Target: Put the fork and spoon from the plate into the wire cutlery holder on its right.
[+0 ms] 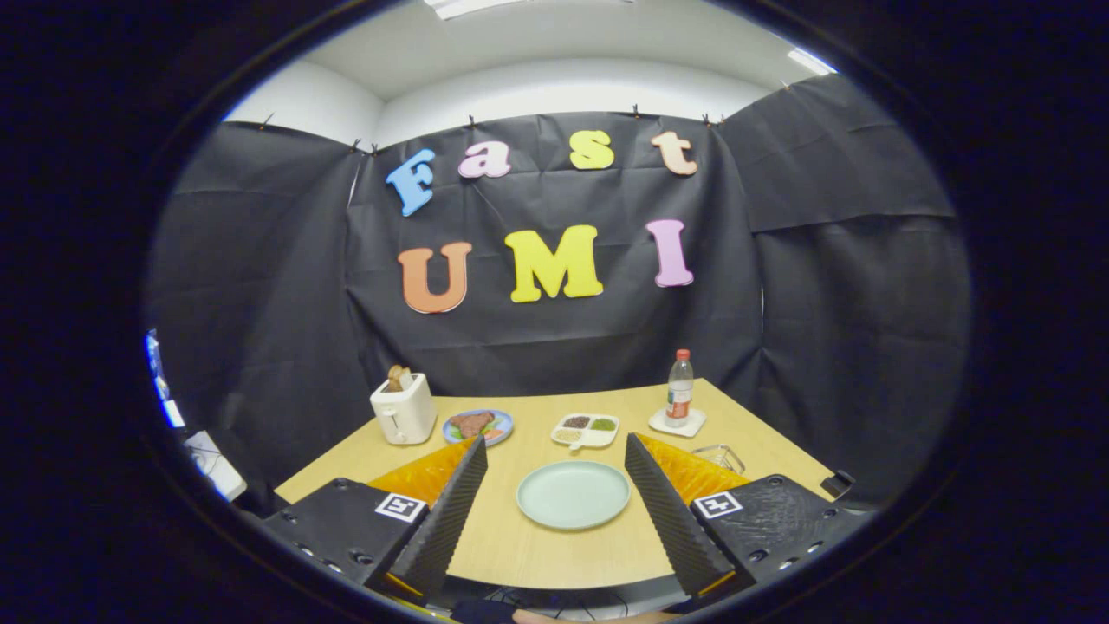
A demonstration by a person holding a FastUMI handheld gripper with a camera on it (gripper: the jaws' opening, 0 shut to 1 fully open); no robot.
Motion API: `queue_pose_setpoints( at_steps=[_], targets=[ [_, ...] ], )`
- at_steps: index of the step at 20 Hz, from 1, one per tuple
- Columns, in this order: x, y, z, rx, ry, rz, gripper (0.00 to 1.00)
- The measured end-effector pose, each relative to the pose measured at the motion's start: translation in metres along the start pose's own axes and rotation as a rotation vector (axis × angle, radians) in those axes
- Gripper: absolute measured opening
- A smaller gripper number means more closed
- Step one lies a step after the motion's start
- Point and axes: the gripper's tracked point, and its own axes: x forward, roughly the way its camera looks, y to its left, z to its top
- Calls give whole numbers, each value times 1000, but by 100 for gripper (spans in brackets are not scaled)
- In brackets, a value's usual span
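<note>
Ridged fingers of the gripper [554,507] frame the scene, spread wide apart with nothing between them but bare tabletop and the pale green plate [573,494], which sits just ahead of them on the wooden table [537,546]. Its face looks bare: no fork or spoon can be made out on it. To its right, partly hidden behind the right finger, stands the wire cutlery holder [719,454]; whether any cutlery stands inside it cannot be told from here, since only its upper rim shows.

Beyond the plate lie a white divided dish [586,429] with small portions of food, a blue plate of food [477,425] and a cream toaster [403,410] with bread in its slots. A water bottle [680,388] stands upright on a white coaster [677,422] behind the holder.

Judging by the bare plate, the task looks either finished or close to it, though the holder's contents stay unconfirmed. The open, unloaded gripper fits a job already done.
</note>
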Motion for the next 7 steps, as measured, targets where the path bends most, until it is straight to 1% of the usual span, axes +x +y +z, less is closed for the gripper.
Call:
queue_pose_setpoints(
  at_steps=[4, 7],
  targets=[
    [-20, 3, -10, -55, -19, -26, 96],
    [-29, 3, -15, -64, -42, -38, 96]
  ],
)
